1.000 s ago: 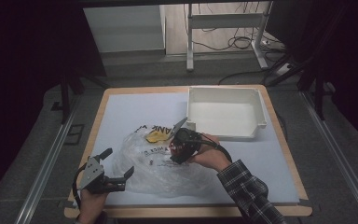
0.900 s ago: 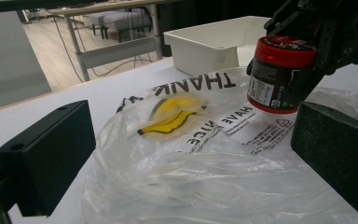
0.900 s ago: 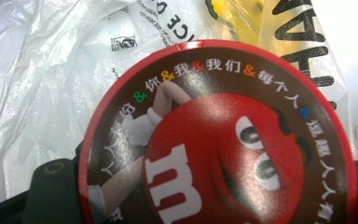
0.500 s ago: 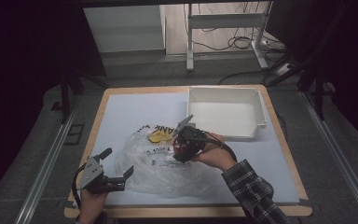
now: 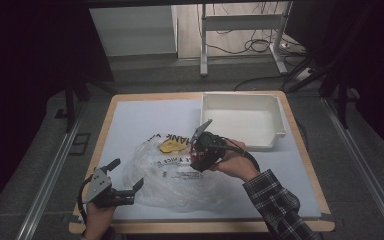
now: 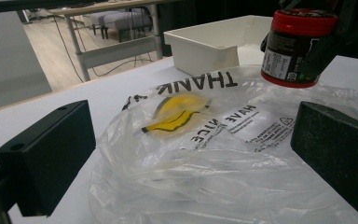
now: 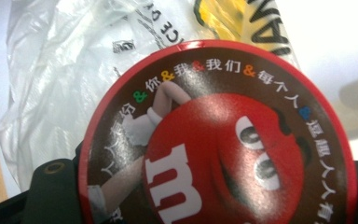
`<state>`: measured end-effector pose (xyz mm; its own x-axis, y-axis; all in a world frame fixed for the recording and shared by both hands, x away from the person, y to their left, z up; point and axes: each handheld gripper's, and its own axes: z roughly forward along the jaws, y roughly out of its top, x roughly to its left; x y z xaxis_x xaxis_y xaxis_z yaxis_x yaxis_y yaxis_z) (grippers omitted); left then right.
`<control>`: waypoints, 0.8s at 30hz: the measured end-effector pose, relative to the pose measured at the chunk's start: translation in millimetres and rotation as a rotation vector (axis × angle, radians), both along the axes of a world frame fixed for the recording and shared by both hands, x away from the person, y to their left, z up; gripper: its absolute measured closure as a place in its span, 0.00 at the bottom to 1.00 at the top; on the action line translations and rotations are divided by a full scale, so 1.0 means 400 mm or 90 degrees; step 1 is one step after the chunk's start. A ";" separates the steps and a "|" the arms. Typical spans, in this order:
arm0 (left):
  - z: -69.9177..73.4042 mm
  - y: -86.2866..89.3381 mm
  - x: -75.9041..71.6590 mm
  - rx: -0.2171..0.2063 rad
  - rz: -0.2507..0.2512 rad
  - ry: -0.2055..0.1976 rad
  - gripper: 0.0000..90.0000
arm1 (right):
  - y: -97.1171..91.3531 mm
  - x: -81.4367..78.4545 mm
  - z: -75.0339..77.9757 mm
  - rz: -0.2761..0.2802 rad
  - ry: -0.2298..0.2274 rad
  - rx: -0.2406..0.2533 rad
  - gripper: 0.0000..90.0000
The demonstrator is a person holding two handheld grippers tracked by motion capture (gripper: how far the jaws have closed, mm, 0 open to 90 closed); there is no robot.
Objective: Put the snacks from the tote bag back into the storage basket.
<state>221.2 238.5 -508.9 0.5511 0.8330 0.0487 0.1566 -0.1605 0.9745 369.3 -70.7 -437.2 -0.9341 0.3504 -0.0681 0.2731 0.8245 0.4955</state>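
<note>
The crumpled plastic bag (image 5: 180, 172) sprawls across the table's (image 5: 135, 120) near half. The white bin (image 5: 242, 120) blocks the far right corner. Bare surface lies open far left and along the right edge.

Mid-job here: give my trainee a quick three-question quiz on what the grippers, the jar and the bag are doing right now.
1. True or false: the right gripper holds the jar clear above the bag.
2. Which printed word on the bag faces the tray: A) THANK B) SALE C) FRESH
3. How do the left gripper's jaws stand, and what lies between them?

Key
1. True.
2. A.
3. Open; the bag's edge lies between them, unpinched.
</note>
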 end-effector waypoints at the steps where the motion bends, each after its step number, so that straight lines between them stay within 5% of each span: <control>1: 0.000 0.000 0.000 0.001 0.000 0.000 0.00 | -0.005 0.002 0.000 0.000 0.000 -0.001 0.29; 24: 0.000 -0.001 0.000 0.005 0.001 0.001 0.00 | -0.122 0.068 0.012 -0.044 -0.030 0.013 0.29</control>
<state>221.2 238.0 -508.9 0.5505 0.8331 0.0538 0.1581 -0.1674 0.9731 396.6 -119.6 -432.4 -0.9038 0.4154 -0.1028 0.3051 0.7940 0.5258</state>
